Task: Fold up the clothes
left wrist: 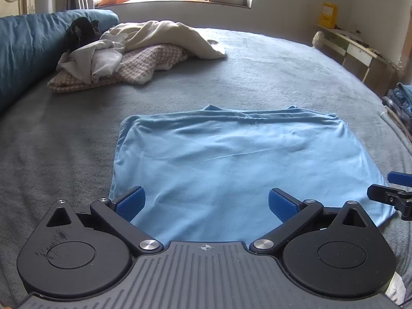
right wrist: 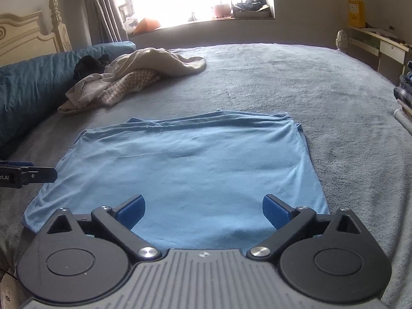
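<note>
A wide bed covered in a grey fleece blanket (left wrist: 257, 72) fills both views. In the middle of its near half lies the light blue folded cotton garment (left wrist: 231, 159), flat in a rough rectangle. Its long axis runs side to side across the bed, with the stacked folded edges along the far side toward the window and the smoother single edge nearest the cameras. Its near edge is hidden behind the gripper bodies in both views, so how far it reaches toward the bed's front cannot be seen.

At the far left a heap of unfolded cream and checked beige clothes (left wrist: 134, 54) rests against a long dark teal pillow (left wrist: 28, 51); a black item behind the heap is too dark to identify.

The left gripper (left wrist: 206, 203) hovers over the garment's near part, its blue-padded jaws spread wide with only cloth below and nothing gripped. The right gripper (right wrist: 203, 211) is likewise spread wide and empty above the garment. Whether either set of pads touches the fabric cannot be told.
</note>
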`<state>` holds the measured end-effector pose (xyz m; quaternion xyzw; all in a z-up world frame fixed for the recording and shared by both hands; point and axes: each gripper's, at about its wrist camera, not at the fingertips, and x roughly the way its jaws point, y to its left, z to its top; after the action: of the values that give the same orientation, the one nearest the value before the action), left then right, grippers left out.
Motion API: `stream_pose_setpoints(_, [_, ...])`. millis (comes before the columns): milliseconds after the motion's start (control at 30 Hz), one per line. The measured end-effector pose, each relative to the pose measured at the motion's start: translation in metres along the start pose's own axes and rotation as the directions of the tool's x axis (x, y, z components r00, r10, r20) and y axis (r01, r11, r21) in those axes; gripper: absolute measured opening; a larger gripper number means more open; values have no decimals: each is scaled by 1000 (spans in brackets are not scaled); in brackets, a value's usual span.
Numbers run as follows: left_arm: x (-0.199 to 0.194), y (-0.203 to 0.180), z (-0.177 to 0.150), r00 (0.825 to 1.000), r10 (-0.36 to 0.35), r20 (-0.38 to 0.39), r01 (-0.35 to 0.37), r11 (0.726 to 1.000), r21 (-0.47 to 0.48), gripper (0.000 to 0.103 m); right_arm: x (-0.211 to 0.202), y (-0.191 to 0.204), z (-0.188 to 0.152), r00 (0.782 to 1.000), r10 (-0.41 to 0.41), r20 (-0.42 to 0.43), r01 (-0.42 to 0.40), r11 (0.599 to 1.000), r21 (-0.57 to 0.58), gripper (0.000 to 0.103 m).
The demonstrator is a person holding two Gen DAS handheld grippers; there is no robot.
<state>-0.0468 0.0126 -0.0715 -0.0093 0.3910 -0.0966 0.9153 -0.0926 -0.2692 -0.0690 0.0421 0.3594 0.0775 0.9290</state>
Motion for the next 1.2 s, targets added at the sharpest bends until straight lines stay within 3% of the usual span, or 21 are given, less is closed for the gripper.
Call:
stream_pose_setpoints(600, [8,8,-5,993,88,-76,-90,995,-35,103,-7,11,2,989,-109,98,116,991,-62,103])
stream_pose_setpoints(967, [12,7,-9,984,145,-101,-145,989,5,103,-4,3,-1,990,-90,105,93,996,-19,103])
stream_pose_setpoints(1200, [18,5,-14,971,192,-139,-188,981,45,103,-7,11,-4,993,-41,112,52,994,-95,103])
